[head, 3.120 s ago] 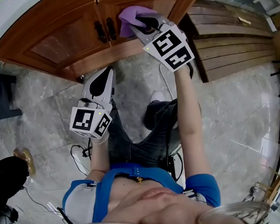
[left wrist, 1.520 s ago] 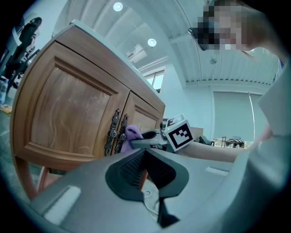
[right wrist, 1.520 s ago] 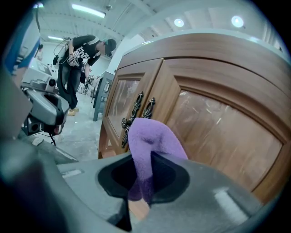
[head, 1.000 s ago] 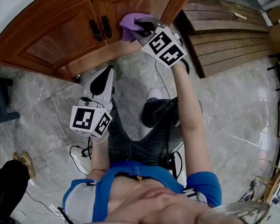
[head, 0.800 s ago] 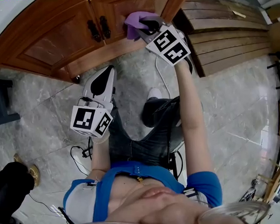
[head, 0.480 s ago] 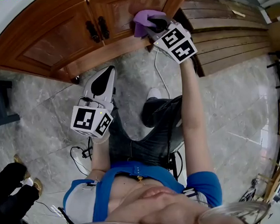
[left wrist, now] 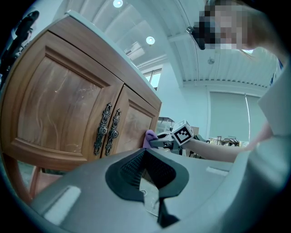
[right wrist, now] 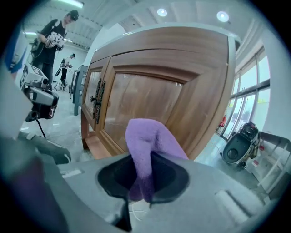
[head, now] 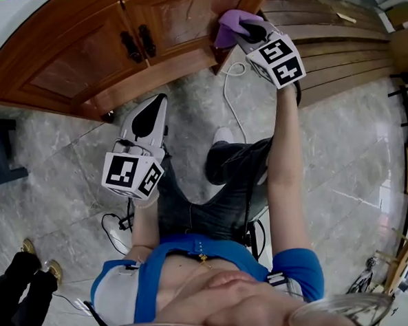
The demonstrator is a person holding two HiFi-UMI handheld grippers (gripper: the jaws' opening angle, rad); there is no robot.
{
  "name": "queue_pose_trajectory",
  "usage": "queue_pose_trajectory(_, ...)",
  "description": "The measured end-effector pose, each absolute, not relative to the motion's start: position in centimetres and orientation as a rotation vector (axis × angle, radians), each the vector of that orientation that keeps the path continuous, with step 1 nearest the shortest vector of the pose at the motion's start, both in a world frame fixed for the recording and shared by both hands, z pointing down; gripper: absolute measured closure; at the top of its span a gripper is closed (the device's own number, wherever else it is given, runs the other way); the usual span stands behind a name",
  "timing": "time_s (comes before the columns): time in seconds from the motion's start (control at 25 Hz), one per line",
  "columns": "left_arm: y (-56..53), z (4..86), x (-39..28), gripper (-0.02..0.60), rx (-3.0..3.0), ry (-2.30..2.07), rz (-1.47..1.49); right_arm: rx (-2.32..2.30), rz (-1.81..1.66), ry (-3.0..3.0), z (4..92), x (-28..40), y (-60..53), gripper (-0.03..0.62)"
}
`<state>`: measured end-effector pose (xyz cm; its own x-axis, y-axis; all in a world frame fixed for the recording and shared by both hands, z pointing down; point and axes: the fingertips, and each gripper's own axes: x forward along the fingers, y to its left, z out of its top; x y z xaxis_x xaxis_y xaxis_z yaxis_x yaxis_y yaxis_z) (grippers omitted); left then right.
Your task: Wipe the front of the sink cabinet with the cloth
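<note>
The wooden sink cabinet point(head: 101, 55) fills the top of the head view, its two doors meeting at dark ornate handles point(head: 136, 42). My right gripper point(head: 245, 31) is shut on a purple cloth point(head: 231, 23), which presses against the right end of the right door point(right wrist: 150, 109). The cloth point(right wrist: 148, 150) stands up from between the jaws in the right gripper view. My left gripper point(head: 149, 117) hangs lower over the floor, jaws together with nothing in them, pointing at the cabinet base. From the left gripper view the handles point(left wrist: 107, 129) and the far cloth point(left wrist: 149, 138) show.
Grey marble floor tiles point(head: 348, 150) lie below the cabinet. Dark wooden planks point(head: 341, 40) stand to the cabinet's right. A white cable point(head: 232, 81) trails on the floor by the person's knees. A vacuum-like machine point(right wrist: 243, 145) stands off right; a bystander's feet point(head: 24, 273) are at lower left.
My right gripper has slid the purple cloth rightward along the right door, from near the handles to the door's right edge. The left gripper has stayed put.
</note>
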<state>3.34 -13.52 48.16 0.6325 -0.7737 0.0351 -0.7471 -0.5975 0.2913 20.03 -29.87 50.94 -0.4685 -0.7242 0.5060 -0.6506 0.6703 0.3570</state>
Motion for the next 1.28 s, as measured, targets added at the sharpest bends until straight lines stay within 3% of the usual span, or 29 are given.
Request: queue_pose_trajectory(1.28, -13.8, 49.6, 3.2, 0.581, 2.552, -1.218, -0.138, 0.959, -0.053, -2.192, 56.2, 21.2, -30.0, 0.531)
